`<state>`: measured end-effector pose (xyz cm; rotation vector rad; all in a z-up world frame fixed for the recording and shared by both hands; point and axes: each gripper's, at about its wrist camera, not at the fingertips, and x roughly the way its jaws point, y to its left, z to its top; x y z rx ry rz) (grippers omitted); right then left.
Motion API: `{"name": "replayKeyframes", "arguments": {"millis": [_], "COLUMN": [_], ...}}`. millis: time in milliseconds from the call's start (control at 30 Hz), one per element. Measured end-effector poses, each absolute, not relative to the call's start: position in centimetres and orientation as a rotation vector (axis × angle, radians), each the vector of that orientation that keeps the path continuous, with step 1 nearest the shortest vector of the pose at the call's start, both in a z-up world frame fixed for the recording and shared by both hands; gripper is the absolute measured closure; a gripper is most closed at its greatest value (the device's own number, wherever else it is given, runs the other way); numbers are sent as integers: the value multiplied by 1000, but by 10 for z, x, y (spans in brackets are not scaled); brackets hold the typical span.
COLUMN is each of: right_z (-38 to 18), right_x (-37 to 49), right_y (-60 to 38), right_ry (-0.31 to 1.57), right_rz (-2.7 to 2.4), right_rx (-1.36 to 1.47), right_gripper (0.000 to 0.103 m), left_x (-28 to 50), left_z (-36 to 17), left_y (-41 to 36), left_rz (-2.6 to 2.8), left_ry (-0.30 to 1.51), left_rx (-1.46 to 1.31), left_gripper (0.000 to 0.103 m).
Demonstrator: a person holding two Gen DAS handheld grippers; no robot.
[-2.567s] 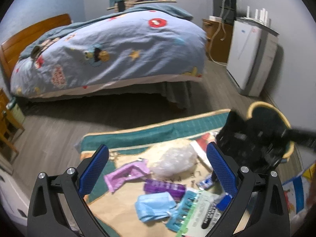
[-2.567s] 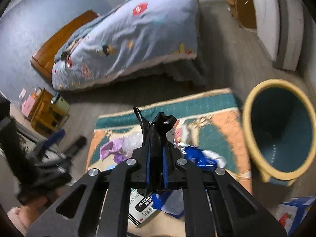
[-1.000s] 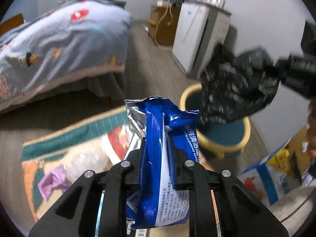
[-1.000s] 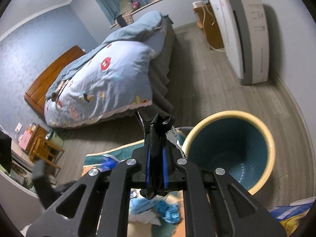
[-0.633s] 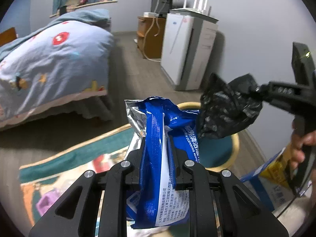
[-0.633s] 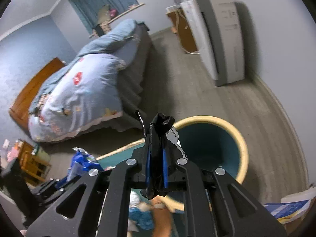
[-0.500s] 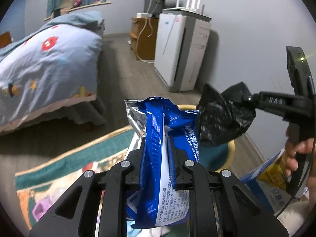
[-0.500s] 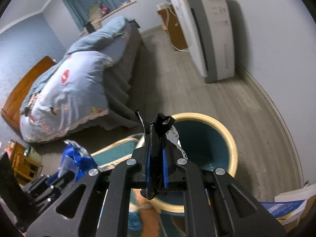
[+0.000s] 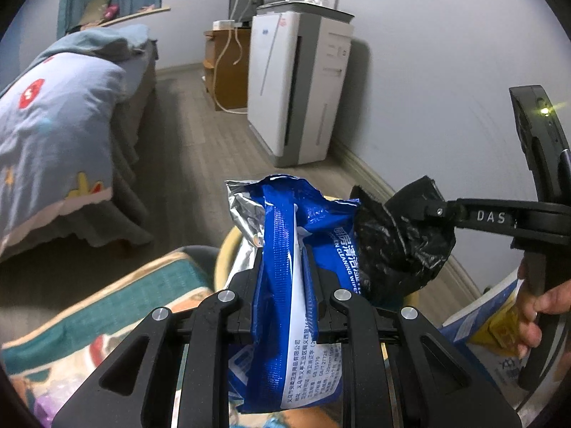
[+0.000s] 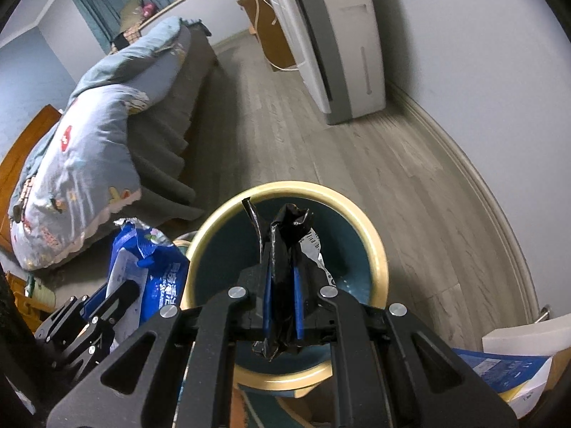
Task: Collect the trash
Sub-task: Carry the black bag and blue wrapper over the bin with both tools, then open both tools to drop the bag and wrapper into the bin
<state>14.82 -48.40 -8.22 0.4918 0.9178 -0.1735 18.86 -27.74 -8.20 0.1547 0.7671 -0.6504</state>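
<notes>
1. The left gripper is clamped on a blue wipes packet — held upright, just beside the bin's near rim.
2. The right gripper pinches a crumpled black plastic bag, hanging over the mouth of the teal bin.
3. The bin stands on the wood floor at the edge of a patterned rug — a bed behind it.
</notes>
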Motion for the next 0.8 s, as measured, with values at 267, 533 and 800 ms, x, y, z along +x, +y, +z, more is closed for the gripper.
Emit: {"name": "replayKeyframes", "arguments": {"millis": [267, 533, 800], "right_z": [-92, -91, -72], "right_x": [152, 151, 147], "right_y": [-485, -488, -482], "right_ry": [950, 940, 879], "right_rz": [-202, -212, -235], "right_rx": [488, 501, 470], "right_gripper": [94, 66, 5], "left_x": [192, 194, 192], "left_z": [-101, -102, -93], "left_y": [-293, -283, -261], "left_rz": [-667, -637, -564], "left_ry": [767, 754, 740], "left_rx": [141, 101, 61], "left_gripper": [83, 42, 9]}}
